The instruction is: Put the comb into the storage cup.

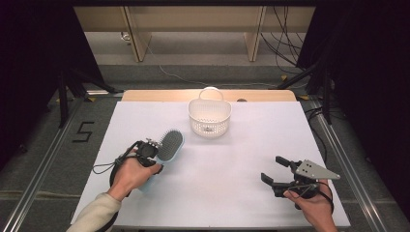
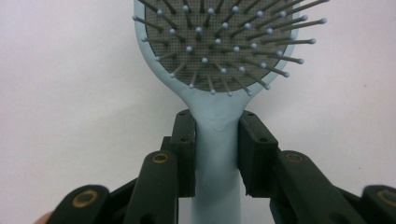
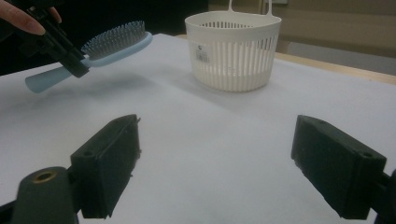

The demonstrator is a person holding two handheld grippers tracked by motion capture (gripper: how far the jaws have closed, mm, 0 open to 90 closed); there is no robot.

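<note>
The left gripper (image 1: 153, 153) clamps the hairbrush (image 1: 169, 145) handle, head pointing toward the basket (image 1: 209, 117), seemingly lifted; right gripper (image 1: 275, 170) jaws gape empty, farther off.

High view: fixed above the near edge of the white-topped table (image 1: 217, 193), facing forward and down; the white slotted plastic basket (image 1: 209, 117) sits far centre.

Left gripper view: rides the left gripper (image 2: 215, 154), very close, looking along its 2 black jaws at the pale blue paddle hairbrush with grey bristle pad (image 2: 219, 70), tabletop behind.

Right gripper view: low over the table, near its surface, facing the basket (image 3: 233, 49) from the right gripper (image 3: 229, 168).

Shared: all 3 views show the brush (image 1: 170, 145) (image 3: 100, 46), left of the basket.
</note>
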